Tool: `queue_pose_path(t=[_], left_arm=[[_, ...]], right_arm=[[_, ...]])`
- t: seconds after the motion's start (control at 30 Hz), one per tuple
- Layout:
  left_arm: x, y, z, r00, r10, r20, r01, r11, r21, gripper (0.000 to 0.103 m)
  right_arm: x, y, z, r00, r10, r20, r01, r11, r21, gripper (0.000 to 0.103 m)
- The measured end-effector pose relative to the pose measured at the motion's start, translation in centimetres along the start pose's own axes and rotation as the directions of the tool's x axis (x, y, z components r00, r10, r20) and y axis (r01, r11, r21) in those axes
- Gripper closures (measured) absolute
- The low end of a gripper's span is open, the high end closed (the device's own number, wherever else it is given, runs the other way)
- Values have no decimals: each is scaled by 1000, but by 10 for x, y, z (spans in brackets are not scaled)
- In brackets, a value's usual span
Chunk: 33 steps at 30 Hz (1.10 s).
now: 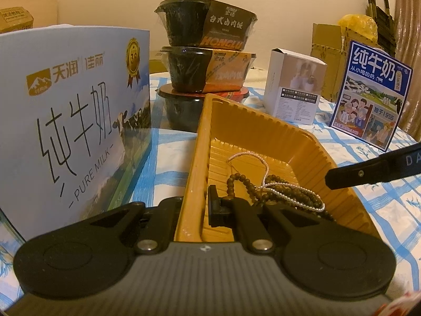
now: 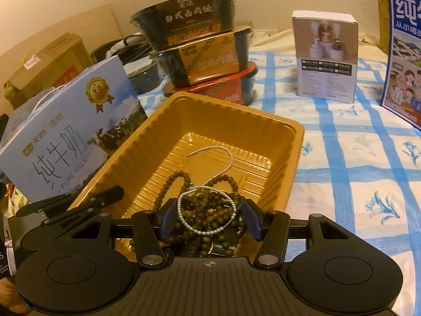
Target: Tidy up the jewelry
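Tangling is the main risk here: the pearl strand (image 2: pixel 208 197) lies looped through the heap of dark wooden bead strings (image 2: pixel 210 218) at the near end of the gold plastic tray (image 2: pixel 286 163), so a pull on one would likely drag the rest up with it — or jerk the light tray across the blue-checked cloth (image 2: pixel 350 158). The right gripper (image 2: pixel 209 220) has its jaws spread wide on either side of that heap, with the blue pads not pressing on anything that I can see. If they close where they are, they would probably catch several strands at once rather than one.

The left gripper (image 1: pixel 196 205) straddles the tray's near wall, one finger inside and one outside, jaws narrow; it looks like it is pinching the wall to steady the tray, though actual contact cannot be confirmed.

Only the left view shows that straddle, and one right finger (image 1: pixel 368 173) reaching in over the tray's far rim. Only the right view shows the pearl loop sitting on top of the dark beads, between the pads.
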State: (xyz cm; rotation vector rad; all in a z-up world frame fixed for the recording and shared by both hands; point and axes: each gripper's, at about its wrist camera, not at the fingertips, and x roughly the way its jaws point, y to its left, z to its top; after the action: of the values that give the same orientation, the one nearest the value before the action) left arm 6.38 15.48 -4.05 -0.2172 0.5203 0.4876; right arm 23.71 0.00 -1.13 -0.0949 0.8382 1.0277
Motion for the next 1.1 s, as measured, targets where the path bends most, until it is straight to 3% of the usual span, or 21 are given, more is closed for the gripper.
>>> queue_pose_path(t=[0.27, 0.4, 0.53, 0.6, 0.7, 0.87, 1.0, 1.1], left_arm=[[6, 5, -2, 999, 8, -35, -9, 1000, -24, 98], [11, 12, -6, 997, 6, -80, -11, 998, -61, 96], [12, 16, -10, 992, -10, -126, -2, 995, -97, 72], [9, 17, -11, 991, -17, -131, 4, 994, -105, 69], [3, 16, -12, 991, -8, -136, -5, 995, -97, 55], [-27, 10, -5, 998, 26, -65, -28, 999, -31, 37], [-57, 3, 3, 999, 17, -40, -17, 1000, -2, 34], [-84, -8, 6, 1000, -12, -16, 13, 999, 40, 21]], right_arm=[[-4, -2, -8, 1000, -14, 4, 14, 1000, 17, 47], [-7, -3, -16, 999, -36, 8, 36, 999, 37, 37], [-12, -2, -24, 999, -52, 5, 52, 997, 51, 32], [-16, 0, -28, 998, -61, 8, 61, 996, 60, 30], [-25, 2, -36, 997, -73, 15, 72, 995, 74, 29], [-46, 10, -51, 994, -105, 31, 102, 990, 93, 29], [-71, 21, -64, 987, -147, 61, 140, 984, 110, 29], [-92, 30, -74, 979, -181, 90, 170, 978, 117, 29]])
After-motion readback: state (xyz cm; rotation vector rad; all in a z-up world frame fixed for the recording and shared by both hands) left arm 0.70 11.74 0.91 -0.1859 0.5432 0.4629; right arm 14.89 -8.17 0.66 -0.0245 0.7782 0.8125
